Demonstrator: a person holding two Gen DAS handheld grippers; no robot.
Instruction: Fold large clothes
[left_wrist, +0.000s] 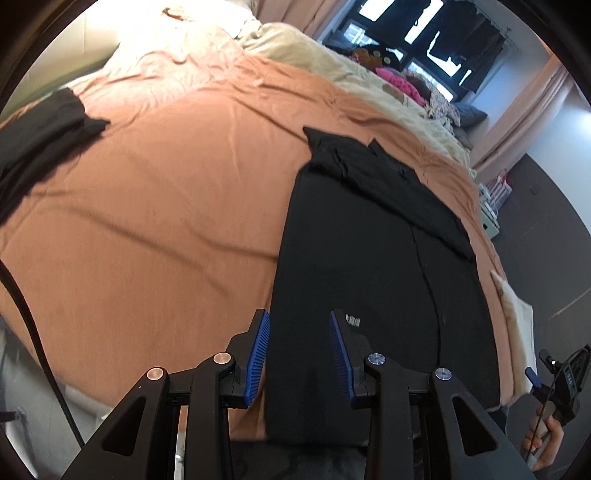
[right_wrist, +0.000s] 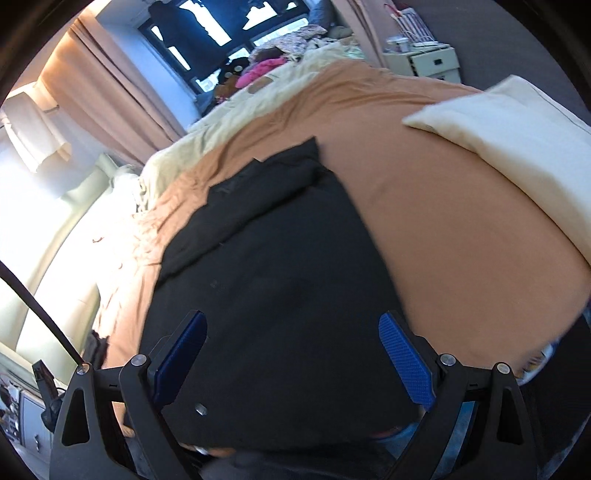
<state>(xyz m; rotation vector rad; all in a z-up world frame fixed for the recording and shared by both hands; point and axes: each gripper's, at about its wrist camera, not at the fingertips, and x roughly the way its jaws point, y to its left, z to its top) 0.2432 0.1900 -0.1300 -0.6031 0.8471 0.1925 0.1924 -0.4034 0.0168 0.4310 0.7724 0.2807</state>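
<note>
A large black garment (left_wrist: 369, 251) lies lengthwise on the orange bed sheet (left_wrist: 166, 206), its sleeves folded in at the far end and its near end hanging over the bed's edge. My left gripper (left_wrist: 298, 315) hovers over its near left edge. The blue pads (left_wrist: 258, 354) stand apart with cloth below them and nothing pinched. In the right wrist view the same garment (right_wrist: 280, 258) fills the middle. My right gripper (right_wrist: 291, 315) is wide open above it and holds nothing. The right gripper (left_wrist: 561, 376) also shows at the left wrist view's lower right, held by a hand (left_wrist: 546, 439).
A second black garment (left_wrist: 40, 140) lies crumpled at the sheet's far left. A cream blanket (left_wrist: 332, 62) and a pile of clothes line the bed's far side by the window. A cream pillow (right_wrist: 498, 140) rests at the right. A black cable (left_wrist: 26, 317) hangs at the left.
</note>
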